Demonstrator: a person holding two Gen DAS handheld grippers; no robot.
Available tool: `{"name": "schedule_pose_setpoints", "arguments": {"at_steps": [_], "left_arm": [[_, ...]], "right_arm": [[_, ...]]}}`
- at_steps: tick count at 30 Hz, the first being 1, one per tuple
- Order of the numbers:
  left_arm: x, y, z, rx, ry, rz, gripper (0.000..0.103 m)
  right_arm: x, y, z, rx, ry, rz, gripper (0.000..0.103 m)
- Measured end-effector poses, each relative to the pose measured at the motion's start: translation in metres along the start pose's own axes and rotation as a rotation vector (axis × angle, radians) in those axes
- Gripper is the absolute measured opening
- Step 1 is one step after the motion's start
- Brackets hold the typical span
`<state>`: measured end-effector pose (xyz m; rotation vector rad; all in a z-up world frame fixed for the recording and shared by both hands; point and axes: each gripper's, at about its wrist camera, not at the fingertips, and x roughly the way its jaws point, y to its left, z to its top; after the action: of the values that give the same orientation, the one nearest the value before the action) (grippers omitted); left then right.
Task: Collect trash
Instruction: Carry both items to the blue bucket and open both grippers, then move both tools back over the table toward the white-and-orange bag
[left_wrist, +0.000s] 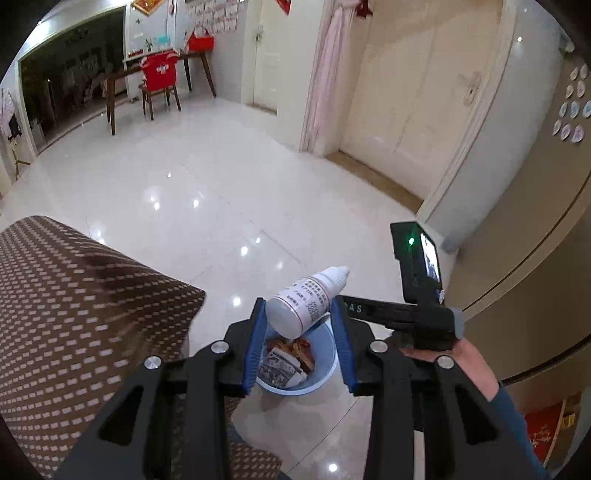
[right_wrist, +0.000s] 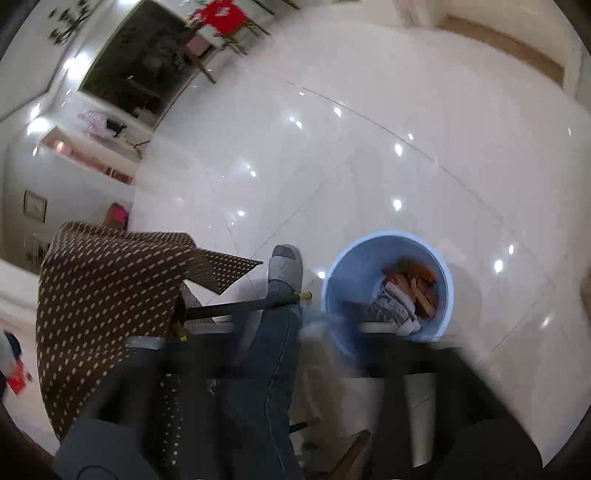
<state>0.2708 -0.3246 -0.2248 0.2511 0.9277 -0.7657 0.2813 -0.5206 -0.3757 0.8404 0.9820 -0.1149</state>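
Observation:
A small white plastic bottle (left_wrist: 304, 301) with a printed label lies between the blue pads of my left gripper (left_wrist: 298, 314), which is shut on it above the bin. The light blue trash bin (left_wrist: 325, 376) stands on the floor right under the bottle and holds paper and orange wrappers (left_wrist: 291, 360). The bin also shows in the right wrist view (right_wrist: 351, 273). My right gripper (right_wrist: 299, 332) is heavily blurred there; its fingers look wide apart with nothing between them, just above the bin's near rim. The right gripper body also shows in the left wrist view (left_wrist: 421, 291), held by a hand.
A table with a brown dotted cloth (left_wrist: 74, 314) stands left of the bin. The person's jeans leg and grey slipper (right_wrist: 284, 266) are between table and bin. A beige cabinet (left_wrist: 517, 258) is at the right. White glossy tile floor (left_wrist: 184, 184) lies beyond.

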Motion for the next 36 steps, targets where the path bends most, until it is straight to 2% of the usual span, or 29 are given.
{"name": "schedule_pose_setpoints", "arguments": {"at_steps": [3,7,13,14,15,16,17,21,29,36], "left_arm": [[0.029,-0.004,0.002,-0.011,0.052,0.011,0.034],[0.068,0.001,0.001,-0.049,0.132,0.018,0.034],[0.120,0.011,0.003,-0.150,0.220,-0.008,0.037],[0.123,0.012,0.004,-0.166,0.229,-0.016,0.057],[0.126,0.016,0.007,-0.185,0.234,-0.016,0.083],[0.125,0.019,0.009,-0.206,0.219,0.011,0.090],[0.120,0.021,0.011,-0.215,0.192,0.041,0.093],[0.106,0.024,0.014,-0.219,0.169,0.076,0.094],[0.039,0.017,0.011,-0.180,0.054,0.082,0.094],[-0.021,0.010,0.011,-0.138,-0.058,0.072,0.094]], "right_arm": [[-0.008,-0.026,0.003,0.079,-0.028,0.004,0.079],[-0.030,-0.046,0.001,0.098,-0.076,-0.001,0.079],[-0.076,-0.044,0.001,0.078,-0.172,0.019,0.083],[-0.085,-0.042,-0.001,0.073,-0.184,0.022,0.084],[-0.092,-0.040,-0.002,0.066,-0.199,0.025,0.085],[-0.097,-0.038,-0.002,0.060,-0.209,0.027,0.086],[-0.101,-0.037,-0.003,0.054,-0.219,0.028,0.088],[-0.117,-0.031,-0.007,0.045,-0.256,0.025,0.095],[-0.124,0.004,-0.017,0.006,-0.285,0.003,0.097],[-0.141,0.046,-0.023,-0.076,-0.327,0.025,0.097]]}}
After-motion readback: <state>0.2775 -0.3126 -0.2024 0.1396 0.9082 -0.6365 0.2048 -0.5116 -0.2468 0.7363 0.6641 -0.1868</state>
